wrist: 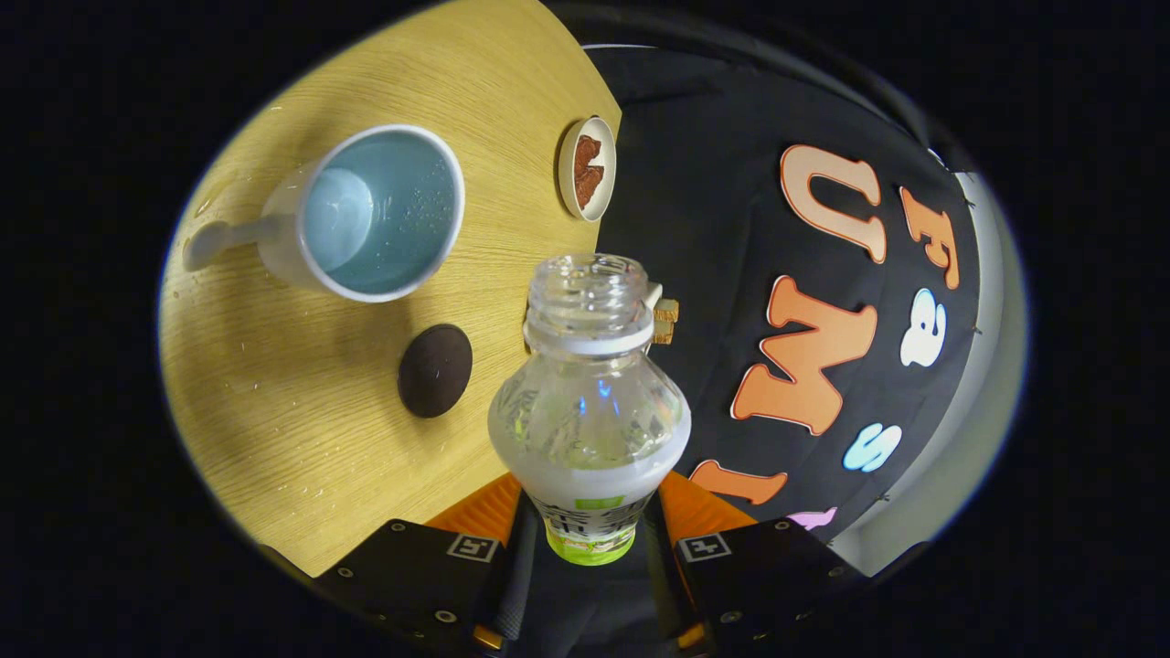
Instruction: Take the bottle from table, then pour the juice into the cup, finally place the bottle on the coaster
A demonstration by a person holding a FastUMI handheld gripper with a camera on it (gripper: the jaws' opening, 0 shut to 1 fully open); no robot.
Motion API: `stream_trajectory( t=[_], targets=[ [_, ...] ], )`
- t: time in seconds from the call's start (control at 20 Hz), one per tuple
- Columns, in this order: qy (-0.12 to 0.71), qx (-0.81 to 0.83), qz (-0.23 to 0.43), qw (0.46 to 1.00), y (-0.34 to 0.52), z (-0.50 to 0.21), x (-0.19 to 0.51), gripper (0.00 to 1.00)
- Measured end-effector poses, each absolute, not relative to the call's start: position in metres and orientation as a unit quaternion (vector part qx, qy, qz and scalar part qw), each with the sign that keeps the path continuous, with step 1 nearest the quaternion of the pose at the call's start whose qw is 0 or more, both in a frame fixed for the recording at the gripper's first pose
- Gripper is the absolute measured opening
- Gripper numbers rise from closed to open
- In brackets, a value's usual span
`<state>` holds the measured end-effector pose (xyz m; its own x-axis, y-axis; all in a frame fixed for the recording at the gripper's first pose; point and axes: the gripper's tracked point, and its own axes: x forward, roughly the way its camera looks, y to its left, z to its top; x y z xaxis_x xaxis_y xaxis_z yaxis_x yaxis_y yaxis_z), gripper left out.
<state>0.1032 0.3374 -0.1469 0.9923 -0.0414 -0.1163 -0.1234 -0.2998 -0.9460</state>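
Gripper view: claw (590, 539) closed on one uncapped bottle (590, 411), both fingers pressing its labelled body. One cup (370, 215), one dark coaster (435, 370) and one small dish (587, 168) sit on wooden tabletop (274, 411).

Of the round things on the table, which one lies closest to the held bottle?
The dark brown coaster, flat on the table just beside the bottle that the tongs grip. The white cup and the small dish sit farther beyond.
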Motion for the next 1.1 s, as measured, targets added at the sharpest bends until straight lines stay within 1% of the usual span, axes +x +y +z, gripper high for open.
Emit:
stream_trajectory(
  t=[1.1],
  targets=[
    [0.041, -0.854, 0.054, 0.516, 0.334, -0.142, 0.118, 0.56]
  ],
)
